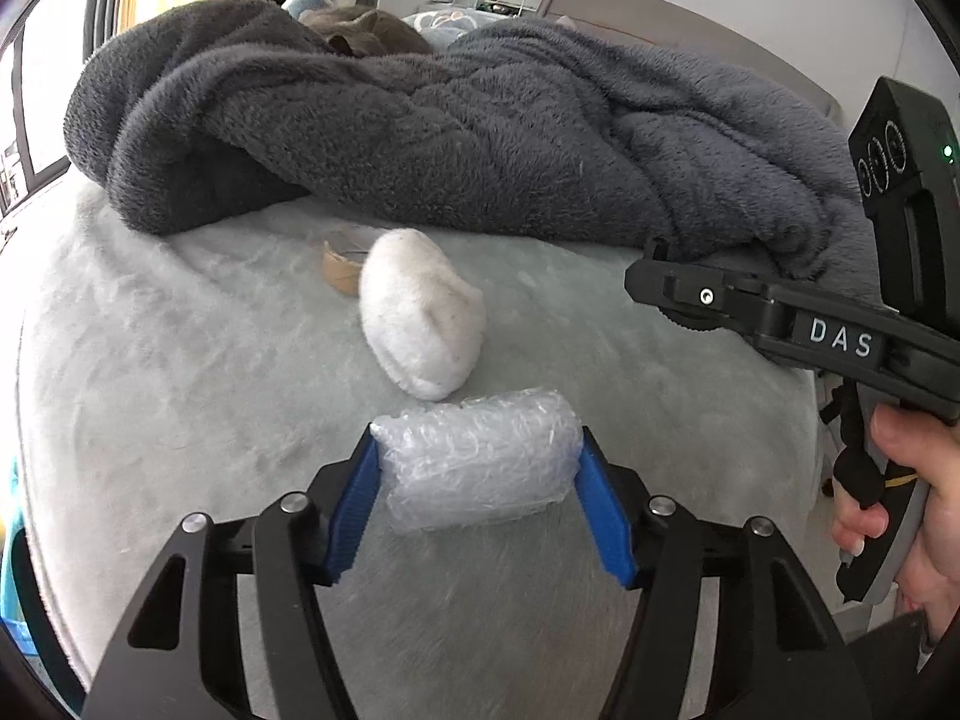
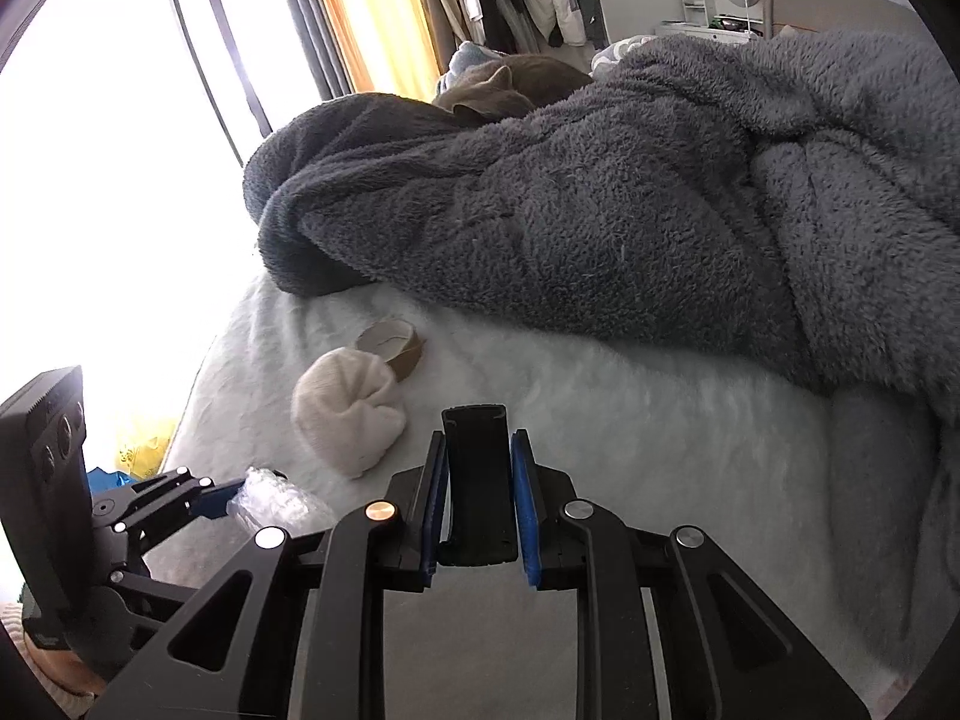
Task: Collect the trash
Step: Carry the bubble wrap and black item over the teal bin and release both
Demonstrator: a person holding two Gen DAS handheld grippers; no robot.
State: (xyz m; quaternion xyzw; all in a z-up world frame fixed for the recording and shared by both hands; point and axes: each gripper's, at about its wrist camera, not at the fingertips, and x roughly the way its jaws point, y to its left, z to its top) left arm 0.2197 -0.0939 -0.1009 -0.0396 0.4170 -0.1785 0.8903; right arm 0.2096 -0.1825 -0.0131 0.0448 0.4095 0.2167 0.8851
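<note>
A wad of clear bubble wrap [image 1: 480, 468] lies on the pale fleece bed cover [image 1: 180, 360]. My left gripper [image 1: 477, 450] has a blue pad pressed against each end of it. In the right wrist view the same wad [image 2: 270, 501] shows at the lower left beside the left gripper's blue finger [image 2: 216, 498]. My right gripper [image 2: 478, 492] is shut on a flat black plastic piece [image 2: 477, 468] that stands up between its pads. In the left wrist view the right gripper [image 1: 651, 282], held by a hand [image 1: 912, 480], hangs above the bed to the right.
A white rolled cloth bundle [image 1: 420, 312] [image 2: 348, 414] lies just beyond the wad, with a brown tape roll [image 1: 339, 267] [image 2: 393, 348] behind it. A heaped dark grey blanket [image 1: 450, 138] [image 2: 600, 210] crosses the bed; a cat [image 2: 510, 87] lies behind it. The bed edge and window are left.
</note>
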